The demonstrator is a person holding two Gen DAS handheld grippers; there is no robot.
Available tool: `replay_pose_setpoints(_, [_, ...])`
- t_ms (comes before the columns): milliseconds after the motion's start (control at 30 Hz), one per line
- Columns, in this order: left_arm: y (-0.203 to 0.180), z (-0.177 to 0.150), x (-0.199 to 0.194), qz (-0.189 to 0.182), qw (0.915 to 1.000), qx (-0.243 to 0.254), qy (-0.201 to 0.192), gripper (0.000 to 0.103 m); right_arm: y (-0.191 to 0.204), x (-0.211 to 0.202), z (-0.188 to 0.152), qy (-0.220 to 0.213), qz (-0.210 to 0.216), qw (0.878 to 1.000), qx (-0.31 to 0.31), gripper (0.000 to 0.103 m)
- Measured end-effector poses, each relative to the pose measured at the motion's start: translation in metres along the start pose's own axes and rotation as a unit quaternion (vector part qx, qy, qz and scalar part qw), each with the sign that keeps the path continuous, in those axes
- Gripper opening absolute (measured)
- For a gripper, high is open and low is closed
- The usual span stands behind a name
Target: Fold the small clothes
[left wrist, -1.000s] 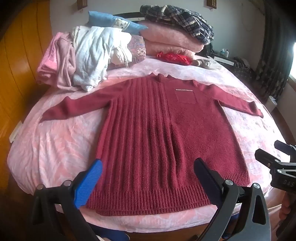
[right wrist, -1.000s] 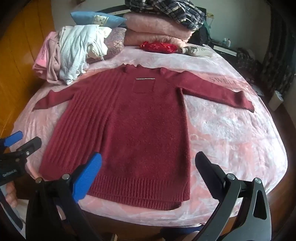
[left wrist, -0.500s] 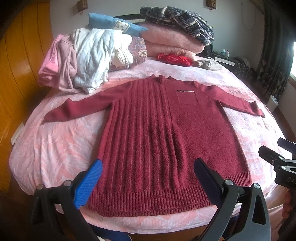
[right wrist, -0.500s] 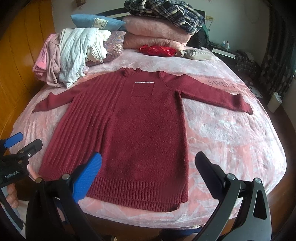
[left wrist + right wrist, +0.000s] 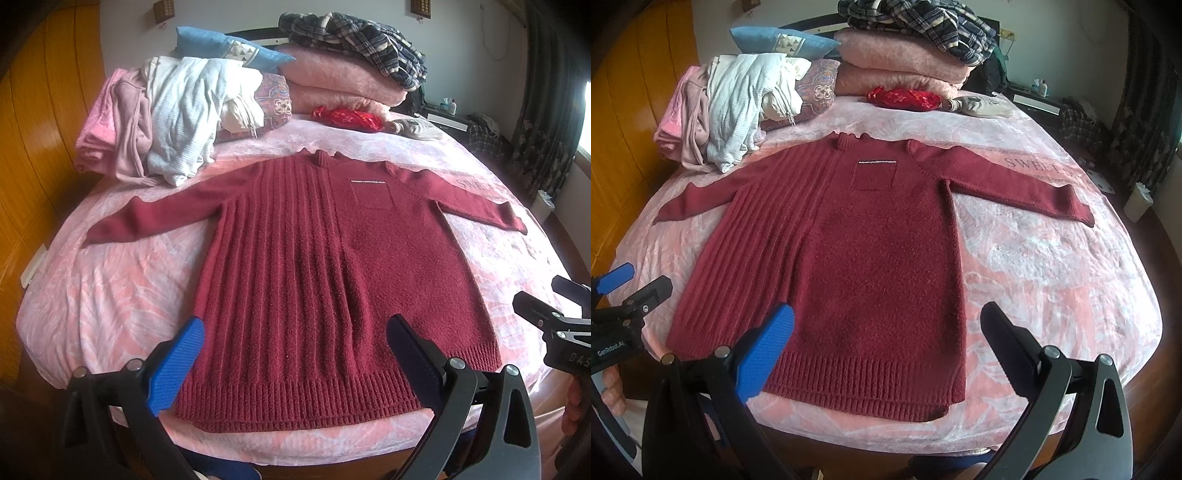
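Pink floral bedding [image 5: 110, 295] carried a dark red sweater [image 5: 332, 277], spread flat, face up, sleeves out, hem nearest both cameras. Over that hem the left gripper [image 5: 291, 354] and right gripper [image 5: 886, 343] hovered with fingers spread wide, grasping nothing. Beyond the collar lay heaped clothes [image 5: 177, 122] and folded pink blankets [image 5: 332, 81].

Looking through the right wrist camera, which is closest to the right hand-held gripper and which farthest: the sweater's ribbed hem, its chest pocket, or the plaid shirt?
From the right hand-held gripper:
1. Ribbed hem, just ahead.
2. Chest pocket, mid-bed, upper sweater.
3. Plaid shirt, atop the pink blankets at the far end.
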State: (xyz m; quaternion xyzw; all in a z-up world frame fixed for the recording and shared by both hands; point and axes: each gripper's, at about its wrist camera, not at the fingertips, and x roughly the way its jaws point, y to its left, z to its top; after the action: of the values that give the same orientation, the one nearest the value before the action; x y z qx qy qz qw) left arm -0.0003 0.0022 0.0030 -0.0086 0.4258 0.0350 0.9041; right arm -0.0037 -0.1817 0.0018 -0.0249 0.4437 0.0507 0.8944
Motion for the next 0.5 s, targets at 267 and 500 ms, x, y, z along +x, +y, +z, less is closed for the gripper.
replay_pose_setpoints(267, [-0.0018, 0.0003, 0.0005, 0.001, 1.0000, 0.001, 0.000, 0.099, 0.0001, -0.0011, 0.0000, -0.002, 0.001, 1.000, -0.003, 0.100])
replay_pose_setpoints(500, [-0.0014, 0.0002, 0.0001, 0.000, 1.0000, 0.001, -0.001, 0.099, 0.0004, -0.0033, 0.0002, -0.004, 0.003, 1.000, -0.001, 0.100])
